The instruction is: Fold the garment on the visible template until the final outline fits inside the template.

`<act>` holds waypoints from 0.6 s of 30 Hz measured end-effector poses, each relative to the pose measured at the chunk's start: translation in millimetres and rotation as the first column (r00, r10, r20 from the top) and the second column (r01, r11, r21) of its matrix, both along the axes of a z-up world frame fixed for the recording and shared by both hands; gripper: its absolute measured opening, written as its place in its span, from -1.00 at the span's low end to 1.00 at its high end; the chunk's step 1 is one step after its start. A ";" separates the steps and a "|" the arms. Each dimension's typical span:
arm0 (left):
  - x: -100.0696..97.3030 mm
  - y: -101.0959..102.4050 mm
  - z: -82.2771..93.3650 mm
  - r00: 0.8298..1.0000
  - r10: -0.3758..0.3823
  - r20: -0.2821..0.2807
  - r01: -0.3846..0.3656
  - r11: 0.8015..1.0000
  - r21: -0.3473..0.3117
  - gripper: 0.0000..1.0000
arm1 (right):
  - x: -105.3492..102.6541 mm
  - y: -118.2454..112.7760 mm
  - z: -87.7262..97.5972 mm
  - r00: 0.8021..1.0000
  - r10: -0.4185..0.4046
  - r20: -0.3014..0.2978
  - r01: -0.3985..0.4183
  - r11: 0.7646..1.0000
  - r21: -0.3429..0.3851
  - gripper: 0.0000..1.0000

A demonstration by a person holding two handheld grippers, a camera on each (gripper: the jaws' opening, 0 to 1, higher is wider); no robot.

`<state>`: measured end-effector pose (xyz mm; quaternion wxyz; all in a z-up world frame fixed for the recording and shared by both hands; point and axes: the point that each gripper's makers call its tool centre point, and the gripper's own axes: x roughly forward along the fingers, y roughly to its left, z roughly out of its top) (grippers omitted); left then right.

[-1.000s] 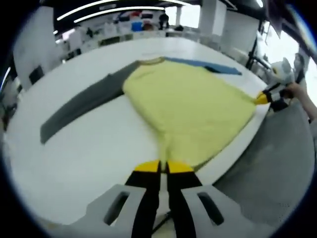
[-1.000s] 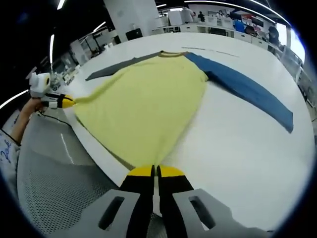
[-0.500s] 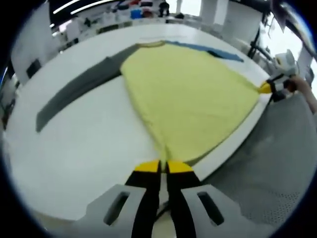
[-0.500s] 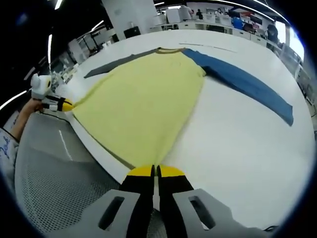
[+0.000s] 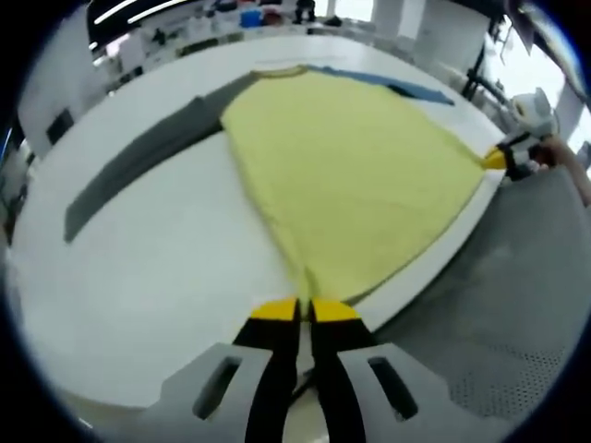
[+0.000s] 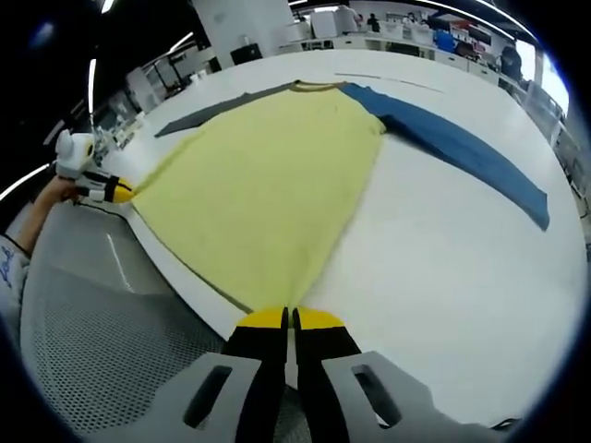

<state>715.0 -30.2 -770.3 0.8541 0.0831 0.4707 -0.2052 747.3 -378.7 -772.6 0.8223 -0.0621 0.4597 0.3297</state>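
In the left gripper view, my left claw (image 5: 305, 309) rises from six o'clock with its yellow-tipped jaws pressed together on one hem corner of the garment (image 5: 346, 175). The garment's yellow body spreads flat over the white tabletop (image 5: 157, 277), fanning away from my jaws toward twelve o'clock, where its collar lies. A gray sleeve (image 5: 138, 161) stretches out toward nine o'clock, flat on the tabletop. A blue sleeve (image 5: 397, 86) shows as a thin strip near one o'clock, beyond the yellow body. At three o'clock my right claw (image 5: 494, 160) pinches the other hem corner at the tabletop's edge, with my hand (image 5: 559, 157) just behind it. A gray mesh surface (image 5: 517, 286) lies below the tabletop edge at four o'clock.

In the right gripper view, my right claw (image 6: 288, 318) comes up from six o'clock, jaws closed on its hem corner of the garment (image 6: 268, 175). The yellow body runs up toward the collar at twelve o'clock. The blue sleeve (image 6: 462, 152) reaches out toward two o'clock across the tabletop (image 6: 434, 277); the gray sleeve (image 6: 217, 109) lies thin near eleven o'clock. At nine o'clock my left claw (image 6: 118, 189) holds the far hem corner, the hem drawn taut between both claws along the tabletop edge.
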 end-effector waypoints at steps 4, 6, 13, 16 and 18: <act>-1.3 0.3 -2.8 1.000 0.003 -0.008 -0.003 1.000 -0.003 -0.99 | -0.1 -0.3 -1.1 1.000 0.003 0.001 -0.003 1.000 -0.011 -0.94; -1.4 0.8 -3.9 1.000 0.006 -0.010 -0.006 1.000 -0.006 -0.99 | -0.1 -1.1 -2.1 1.000 0.002 -0.001 -0.002 1.000 -0.011 -0.94; -1.6 0.3 -4.6 1.000 0.008 -0.011 -0.008 1.000 -0.010 -0.99 | -0.6 -1.8 -5.3 1.000 0.012 -0.004 -0.012 1.000 -0.027 -0.94; -1.8 0.1 -4.8 1.000 0.006 -0.009 -0.006 1.000 -0.007 -0.99 | -0.3 -2.5 -6.0 1.000 0.014 -0.005 -0.014 0.999 -0.031 -0.94; -1.7 -0.1 -5.1 1.000 0.003 -0.008 -0.003 1.000 -0.005 -0.99 | -0.3 -2.9 -6.7 1.000 0.012 -0.007 -0.012 1.000 -0.029 -0.94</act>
